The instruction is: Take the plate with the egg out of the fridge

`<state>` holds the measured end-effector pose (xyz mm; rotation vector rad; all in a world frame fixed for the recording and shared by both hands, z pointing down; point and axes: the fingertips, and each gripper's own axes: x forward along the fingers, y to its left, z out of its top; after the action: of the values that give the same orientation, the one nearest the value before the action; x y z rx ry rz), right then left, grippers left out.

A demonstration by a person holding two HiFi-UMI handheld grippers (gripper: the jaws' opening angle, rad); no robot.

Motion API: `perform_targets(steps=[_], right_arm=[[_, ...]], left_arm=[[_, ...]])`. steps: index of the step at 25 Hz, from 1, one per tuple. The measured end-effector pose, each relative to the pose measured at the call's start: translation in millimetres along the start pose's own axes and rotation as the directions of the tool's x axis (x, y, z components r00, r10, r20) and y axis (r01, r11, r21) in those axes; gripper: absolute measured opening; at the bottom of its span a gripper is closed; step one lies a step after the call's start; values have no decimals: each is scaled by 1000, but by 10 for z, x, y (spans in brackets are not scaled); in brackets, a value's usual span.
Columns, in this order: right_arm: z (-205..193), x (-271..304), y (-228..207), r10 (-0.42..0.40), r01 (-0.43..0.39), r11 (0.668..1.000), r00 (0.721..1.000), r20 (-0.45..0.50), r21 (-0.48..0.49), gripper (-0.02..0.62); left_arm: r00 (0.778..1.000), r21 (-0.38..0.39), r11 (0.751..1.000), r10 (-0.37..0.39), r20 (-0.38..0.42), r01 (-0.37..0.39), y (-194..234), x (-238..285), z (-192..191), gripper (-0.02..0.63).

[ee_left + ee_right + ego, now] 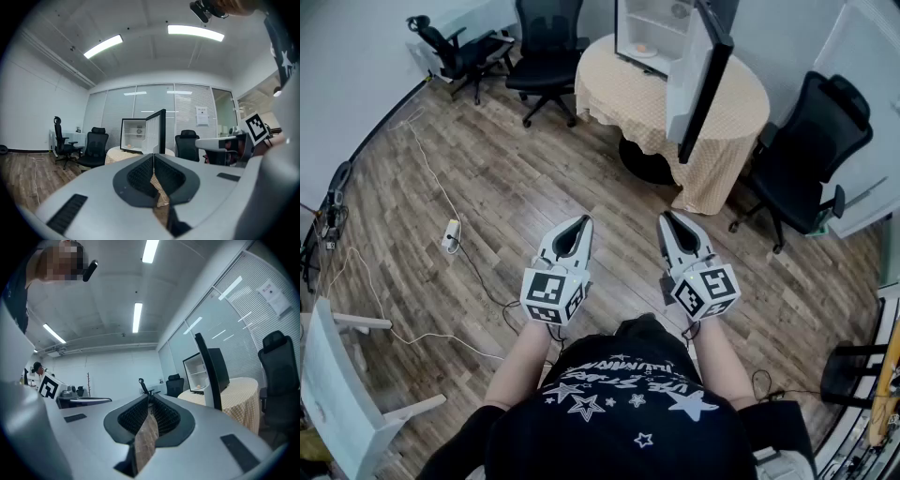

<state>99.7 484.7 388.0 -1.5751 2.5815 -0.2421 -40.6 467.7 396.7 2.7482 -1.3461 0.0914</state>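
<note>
Two handheld grey-and-black grippers with marker cubes, left gripper [579,225] and right gripper [668,221], are held level and side by side before the person's black star-printed shirt [619,403]. Both are pressed together on nothing, likely because the approach has not begun. Brown wood-plank floor [506,187]: open stretch between the person and the goal. Round worktop under a beige checked cloth [619,94]: well apart from both grippers, carries the small white fridge [652,19]. Dark-edged fridge door [698,75]: swung wide, so the interior looks reachable. Small pale plate with a brownish egg [643,49]: on the fridge's bottom level, near the front, untouched. Black office chairs [548,47]: flanking the worktop.
</note>
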Motion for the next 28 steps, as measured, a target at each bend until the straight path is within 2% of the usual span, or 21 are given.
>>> perform_targets(steps=[7,11,18,24,28], right_arm=[[16,114,78,13,-13,1000,1000,5,-12,49],[-39,141,164,16,-16,1000,1000,-4,-13,49],[-111,141,322,22,-22,1000,1000,2,-10,49],[-147,301,212,29,-29,999,999,-16,-13,49],[-225,622,44,44,-43,999,998,-39,20,49]], left_arm=[[1000,6,1000,-6,-5,6,109,-20,4,8],[1000,28,999,17,-3,-17,185,-127,-19,8],[999,2,999,47,-6,-47,395,-287,-104,9],[998,-32,997,64,-20,-64,506,-148,-216,9],[995,-23,996,88,-37,-89,726,25,-208,9]])
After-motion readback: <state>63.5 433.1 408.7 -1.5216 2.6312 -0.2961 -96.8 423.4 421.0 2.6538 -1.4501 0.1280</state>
